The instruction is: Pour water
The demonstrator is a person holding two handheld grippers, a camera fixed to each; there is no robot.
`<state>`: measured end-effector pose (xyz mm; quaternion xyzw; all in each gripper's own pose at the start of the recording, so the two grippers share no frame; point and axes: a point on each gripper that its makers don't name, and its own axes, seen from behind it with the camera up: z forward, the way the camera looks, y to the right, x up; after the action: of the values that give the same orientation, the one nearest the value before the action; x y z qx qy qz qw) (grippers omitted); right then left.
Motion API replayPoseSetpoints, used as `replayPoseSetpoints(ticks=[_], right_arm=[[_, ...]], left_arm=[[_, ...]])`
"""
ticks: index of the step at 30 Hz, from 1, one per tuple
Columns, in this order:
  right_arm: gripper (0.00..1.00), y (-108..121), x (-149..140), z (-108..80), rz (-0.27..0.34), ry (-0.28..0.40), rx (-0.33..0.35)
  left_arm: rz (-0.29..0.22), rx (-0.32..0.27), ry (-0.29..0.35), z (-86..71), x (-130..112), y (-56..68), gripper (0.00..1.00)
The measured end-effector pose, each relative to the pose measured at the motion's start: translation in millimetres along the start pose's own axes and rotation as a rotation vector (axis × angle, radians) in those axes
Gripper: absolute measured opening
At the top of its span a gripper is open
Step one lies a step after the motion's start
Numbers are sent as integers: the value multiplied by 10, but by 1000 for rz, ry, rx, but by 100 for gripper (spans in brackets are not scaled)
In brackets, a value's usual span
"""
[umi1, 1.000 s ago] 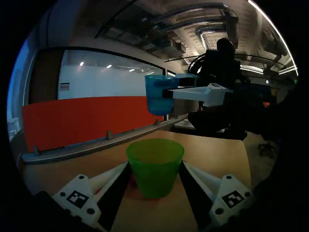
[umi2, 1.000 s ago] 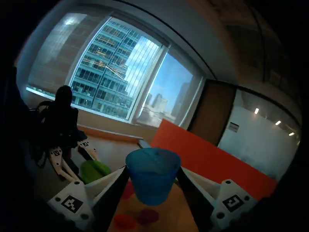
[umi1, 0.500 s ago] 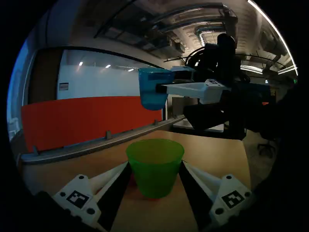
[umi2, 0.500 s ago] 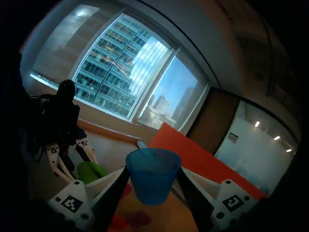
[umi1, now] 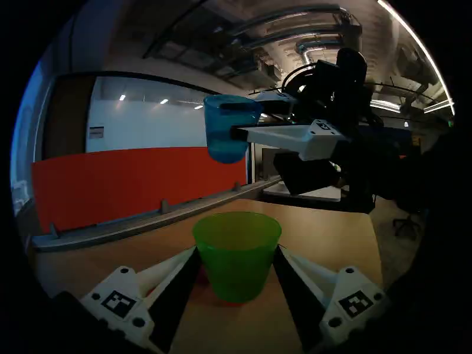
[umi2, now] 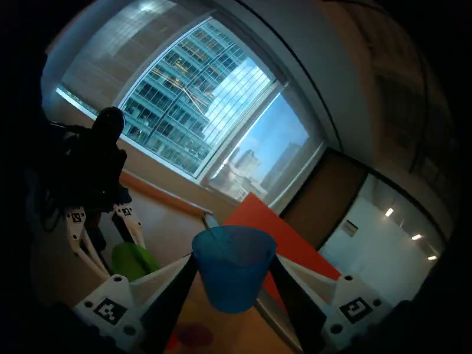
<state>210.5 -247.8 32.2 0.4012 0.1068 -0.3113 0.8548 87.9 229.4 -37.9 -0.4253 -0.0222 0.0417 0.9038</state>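
The blue cup [umi1: 227,127] hangs in the air above and beyond the green cup [umi1: 237,253], pinched at its sides between the two fingers of the right gripper [umi2: 233,264], which press on it from either side. Over the last second it has climbed and drifted across in the left gripper view, from up and to the right of the green cup's rim to up and slightly to the left of it. In the right gripper view the window [umi2: 194,112] behind the green cup has swung to a steeper slant, so the right gripper is turning as it rises. The blue cup leans only a little and no water is seen leaving it; whether it holds any cannot be told.

The green cup has not shifted. It stands upright on a red disc [umi1: 203,277], and the left gripper [umi1: 237,255] clasps it with a finger against each side. The wooden table [umi1: 330,236] spreads out under and behind the green cup, and an orange panel [umi1: 118,183] runs along the wall beyond it.

My reading is that the lift is nearly done and the pour not yet begun: the blue cup still sits beyond the green cup, not over its mouth, and it needs to come in above the rim before tipping
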Motion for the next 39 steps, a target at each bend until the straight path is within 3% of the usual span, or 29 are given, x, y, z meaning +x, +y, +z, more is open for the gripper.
replayPoseSetpoints(ticks=[39], right_arm=[[88,177,156,102,-348,10,-43]], left_arm=[[10,-8,4,36,55,57,82]])
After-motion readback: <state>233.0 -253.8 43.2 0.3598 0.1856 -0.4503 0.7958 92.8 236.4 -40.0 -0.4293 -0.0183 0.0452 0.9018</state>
